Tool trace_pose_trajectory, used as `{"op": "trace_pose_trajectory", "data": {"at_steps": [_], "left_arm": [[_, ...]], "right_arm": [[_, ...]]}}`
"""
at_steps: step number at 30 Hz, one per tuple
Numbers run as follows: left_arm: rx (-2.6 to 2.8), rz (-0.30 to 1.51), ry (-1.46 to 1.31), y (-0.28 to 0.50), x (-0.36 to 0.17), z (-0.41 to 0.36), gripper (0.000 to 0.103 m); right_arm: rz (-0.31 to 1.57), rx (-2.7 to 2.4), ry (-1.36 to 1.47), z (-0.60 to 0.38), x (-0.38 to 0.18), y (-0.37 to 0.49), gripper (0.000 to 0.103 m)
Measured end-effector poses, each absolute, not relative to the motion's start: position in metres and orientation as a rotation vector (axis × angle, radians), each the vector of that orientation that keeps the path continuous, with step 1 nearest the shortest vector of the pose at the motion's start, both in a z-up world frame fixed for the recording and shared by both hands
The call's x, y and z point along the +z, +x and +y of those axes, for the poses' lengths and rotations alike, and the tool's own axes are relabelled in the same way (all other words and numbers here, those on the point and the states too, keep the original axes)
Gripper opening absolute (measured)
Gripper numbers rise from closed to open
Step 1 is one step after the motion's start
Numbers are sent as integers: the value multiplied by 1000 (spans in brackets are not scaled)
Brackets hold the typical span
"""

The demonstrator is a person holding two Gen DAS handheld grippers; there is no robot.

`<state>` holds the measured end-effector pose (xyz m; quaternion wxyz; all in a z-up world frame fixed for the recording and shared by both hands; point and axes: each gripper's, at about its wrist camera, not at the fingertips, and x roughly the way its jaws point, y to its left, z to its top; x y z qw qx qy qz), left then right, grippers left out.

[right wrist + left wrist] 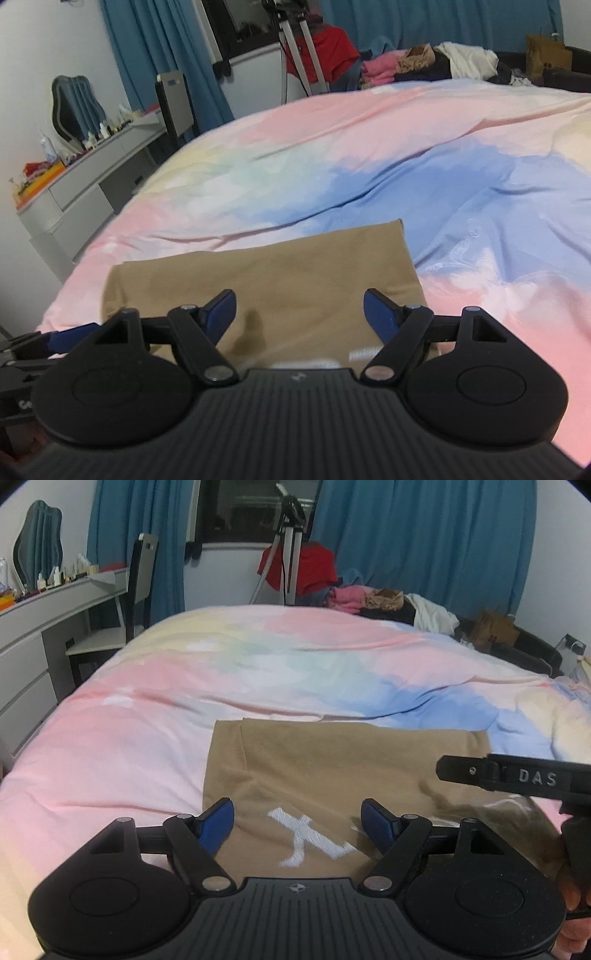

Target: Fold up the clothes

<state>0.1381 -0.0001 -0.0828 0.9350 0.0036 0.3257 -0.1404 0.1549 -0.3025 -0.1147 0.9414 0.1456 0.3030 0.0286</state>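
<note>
Tan garment [332,764], folded into a rough rectangle, lies flat on the near part of the bed [184,686], whose cover is washed in pink, blue, pale green and yellow. White stitched lettering [306,836] shows on the cloth's near portion, just ahead of the left gripper [297,825].

Left gripper: its two blue-padded fingers [218,825] stand wide apart above the garment, nothing pinched between them; the lettering lies in the gap below. Right gripper [300,314]: likewise spread wide over the tan cloth, pads clear of the fabric, holding nothing. In the left wrist view the right gripper's black body, marked "DAS" [537,777], enters from the right edge, just beside the left tool, with part of the person's hand [570,897] visible beneath it.

Far edge of the garment runs straight across the cover; its right corner [400,223] reaches the blue patch of the bedding.

Background: a heap of unfolded clothes [369,598], pink, brown, black and white, sits at the far end of the bed, well apart from the tan piece. A tripod [290,554] stands behind it before blue curtains [424,535]. A grey dresser [33,646] carrying small bottles and a mirror [37,550] lines the left wall, with a chair [136,587] beside it.
</note>
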Motion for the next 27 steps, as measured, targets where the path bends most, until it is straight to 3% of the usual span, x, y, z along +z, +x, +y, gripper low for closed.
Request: {"op": "trace_pose_trajectory", "data": {"at_steps": [7,20,27], "left_arm": [[-322,628,-8,86,-62,1,78],[-329,737,40,66,-78,1,79],[-431,797,-284,50,-50,39,82]], "right_arm": [[584,49,252,-297,-98,105,78],[672,60,257,-299,-130,95,78],[681,48,265,-299,-129,95,78]]}}
